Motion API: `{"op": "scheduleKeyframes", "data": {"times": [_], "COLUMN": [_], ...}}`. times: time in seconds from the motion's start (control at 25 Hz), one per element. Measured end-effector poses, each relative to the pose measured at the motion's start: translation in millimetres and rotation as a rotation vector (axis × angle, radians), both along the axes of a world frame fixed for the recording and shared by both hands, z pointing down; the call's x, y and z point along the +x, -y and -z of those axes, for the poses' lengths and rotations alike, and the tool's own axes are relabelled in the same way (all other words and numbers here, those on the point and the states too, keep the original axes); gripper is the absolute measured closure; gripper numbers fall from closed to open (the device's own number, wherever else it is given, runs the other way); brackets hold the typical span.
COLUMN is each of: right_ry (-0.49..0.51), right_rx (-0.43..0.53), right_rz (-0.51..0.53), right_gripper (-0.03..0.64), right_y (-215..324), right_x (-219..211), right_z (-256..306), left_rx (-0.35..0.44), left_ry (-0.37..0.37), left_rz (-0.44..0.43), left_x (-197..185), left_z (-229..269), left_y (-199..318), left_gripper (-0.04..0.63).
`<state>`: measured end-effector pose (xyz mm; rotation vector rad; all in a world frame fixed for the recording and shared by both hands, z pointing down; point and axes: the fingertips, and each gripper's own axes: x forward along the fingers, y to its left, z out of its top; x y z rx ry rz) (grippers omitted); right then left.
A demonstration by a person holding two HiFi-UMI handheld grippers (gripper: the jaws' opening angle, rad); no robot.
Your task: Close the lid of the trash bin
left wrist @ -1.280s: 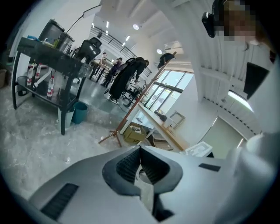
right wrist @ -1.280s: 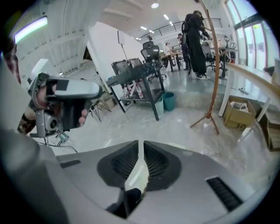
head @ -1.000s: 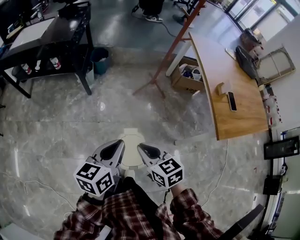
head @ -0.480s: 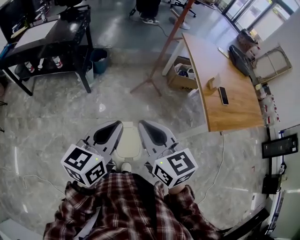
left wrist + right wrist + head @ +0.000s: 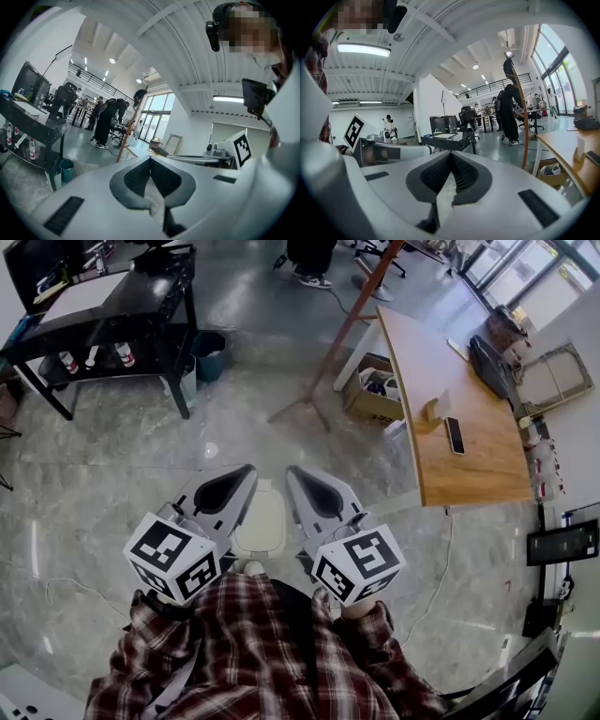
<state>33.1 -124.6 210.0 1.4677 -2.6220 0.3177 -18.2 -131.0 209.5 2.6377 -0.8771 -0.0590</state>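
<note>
The trash bin [image 5: 261, 526] stands on the marble floor right in front of me. From above its cream lid looks flat, and a small round pedal shows at its near edge. In the head view my left gripper [image 5: 247, 471] hangs over the bin's left side and my right gripper [image 5: 292, 472] over its right side. Neither touches the bin. Both point away from me. In the left gripper view the left gripper [image 5: 150, 159] is shut with nothing in it. The right gripper [image 5: 451, 153] in its own view is shut and empty too. Neither gripper view shows the bin.
A black table [image 5: 112, 296] with bottles under it stands at the far left, a teal bucket [image 5: 208, 352] beside it. At the right are a wooden desk [image 5: 450, 418], a cardboard box [image 5: 375, 390] and a slanted red-brown post [image 5: 347, 324]. People stand far off.
Both grippers have risen and moved forward from my lap and now flank the bin's lid. They look larger in the head view. The lid looks the same.
</note>
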Motion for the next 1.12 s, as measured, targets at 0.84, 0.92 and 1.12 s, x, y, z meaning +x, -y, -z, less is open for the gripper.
{"op": "scheduleKeyframes", "data": {"times": [0.84,0.92,1.12], "right_ry": [-0.009,-0.008,-0.005], "right_rx": [-0.045,-0.046,-0.051], "right_rz": [0.040,0.044,0.052], "right_gripper": [0.606,0.606,0.606], "right_y": [12.1,11.7,9.0], "right_x": [2.1,-0.2,-7.1], "right_z": [-14.0,-14.1,-18.1], "left_rx": [-0.049,-0.050,-0.055], "left_ry": [0.010,0.010,0.013], "left_rz": [0.037,0.041,0.052], "left_x": [1.6,-0.6,-8.8], "left_z": [-12.7,-12.1,-15.9], "left_y": [9.5,8.3,4.3], "left_gripper": [0.584,0.586,0.586]}}
